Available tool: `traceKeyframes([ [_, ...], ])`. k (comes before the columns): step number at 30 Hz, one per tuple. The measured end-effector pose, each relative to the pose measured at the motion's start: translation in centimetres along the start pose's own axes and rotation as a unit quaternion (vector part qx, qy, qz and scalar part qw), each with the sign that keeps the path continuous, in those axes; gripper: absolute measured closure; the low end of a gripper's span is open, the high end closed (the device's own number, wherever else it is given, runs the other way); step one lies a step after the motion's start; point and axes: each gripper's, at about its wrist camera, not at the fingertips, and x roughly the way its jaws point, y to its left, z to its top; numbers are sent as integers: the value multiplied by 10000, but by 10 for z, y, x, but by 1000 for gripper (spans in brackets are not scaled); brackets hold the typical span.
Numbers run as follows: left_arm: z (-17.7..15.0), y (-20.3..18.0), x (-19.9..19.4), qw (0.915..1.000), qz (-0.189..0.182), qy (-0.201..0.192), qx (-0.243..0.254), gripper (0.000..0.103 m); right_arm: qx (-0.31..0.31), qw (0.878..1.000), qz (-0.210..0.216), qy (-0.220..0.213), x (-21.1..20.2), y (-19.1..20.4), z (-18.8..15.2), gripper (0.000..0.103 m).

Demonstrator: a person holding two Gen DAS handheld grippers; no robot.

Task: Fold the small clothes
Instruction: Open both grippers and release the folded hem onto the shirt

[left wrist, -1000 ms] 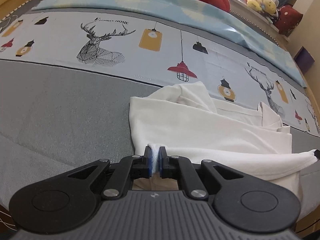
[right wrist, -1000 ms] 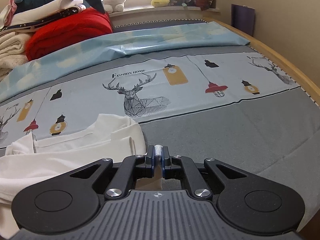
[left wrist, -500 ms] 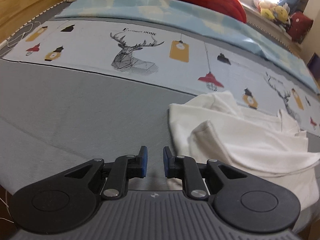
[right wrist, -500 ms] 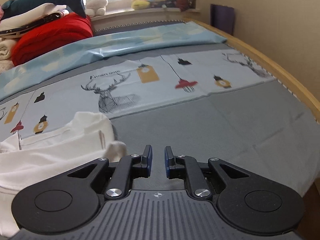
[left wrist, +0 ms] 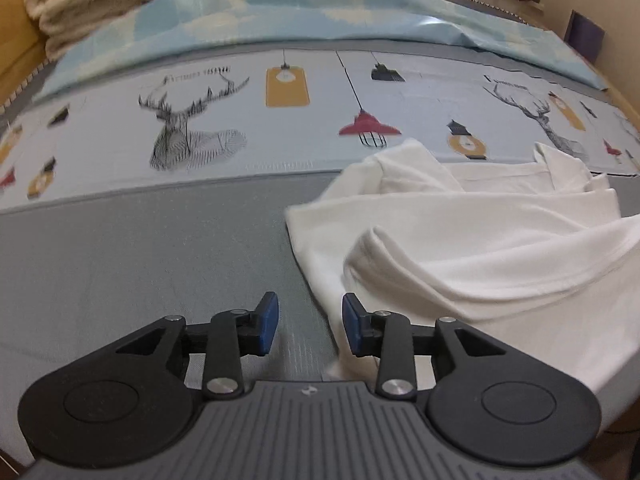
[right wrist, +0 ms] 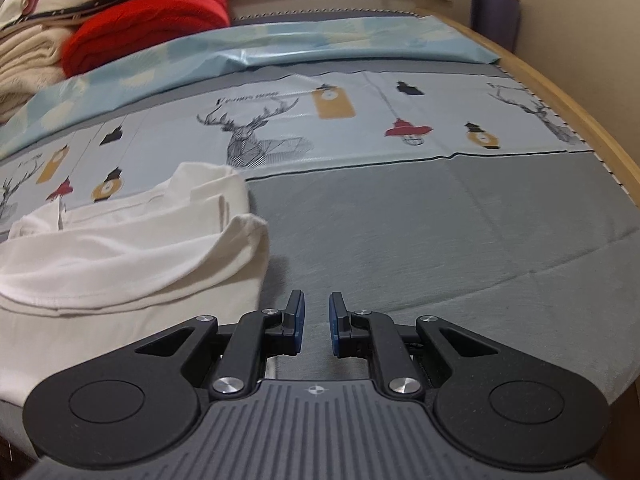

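The white shirt (left wrist: 472,240) lies loose and half-folded on the grey bed sheet (left wrist: 140,264), its lower hem dropped since a second ago, so I read this fold as laid down. My left gripper (left wrist: 307,324), jaws still opening and empty, sits at its near left edge; my right gripper (right wrist: 316,322), slightly parted and empty, is just right of the cloth

The white shirt (left wrist: 480,240) runs off the right edge in the left wrist view, off the left edge in the right. The lettering (left wrist: 200,74) above the deer print is blurred, unreadable.
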Motion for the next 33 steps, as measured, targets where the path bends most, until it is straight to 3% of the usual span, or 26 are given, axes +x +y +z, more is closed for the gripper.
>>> traceKeyframes([
  [4, 9, -10, 10, 9998, -180, 66, -40, 63, -216, 9997, 46, 114, 14, 16, 4, 90],
  [7, 13, -26, 20, 9993, -203, 216, 225, 63, -272, 9994, 158, 163, 27, 29, 12, 90],
  [10, 12, -37, 29, 9978, -184, 402, 502, 63, -498, 9974, 261, 460, 48, 46, 17, 89],
  [14, 16, -32, 40, 9978, -129, 475, 448, 62, -1024, 9903, -6, 937, 81, 66, 17, 87],
  [20, 26, -19, 49, 9983, -257, 505, 119, 61, -654, 9973, -91, 330, 95, 65, 43, 87],
  [25, 37, -14, 55, 9978, -453, 448, -200, 61, -77, 9998, 149, -86, 104, 51, 62, 87],
  [29, 43, -15, 61, 9951, -788, 466, -378, 61, 161, 9994, 296, -40, 114, 42, 67, 87],
  [33, 44, -18, 69, 9946, -791, 555, -369, 65, 231, 9987, 452, 41, 118, 39, 67, 87],
])
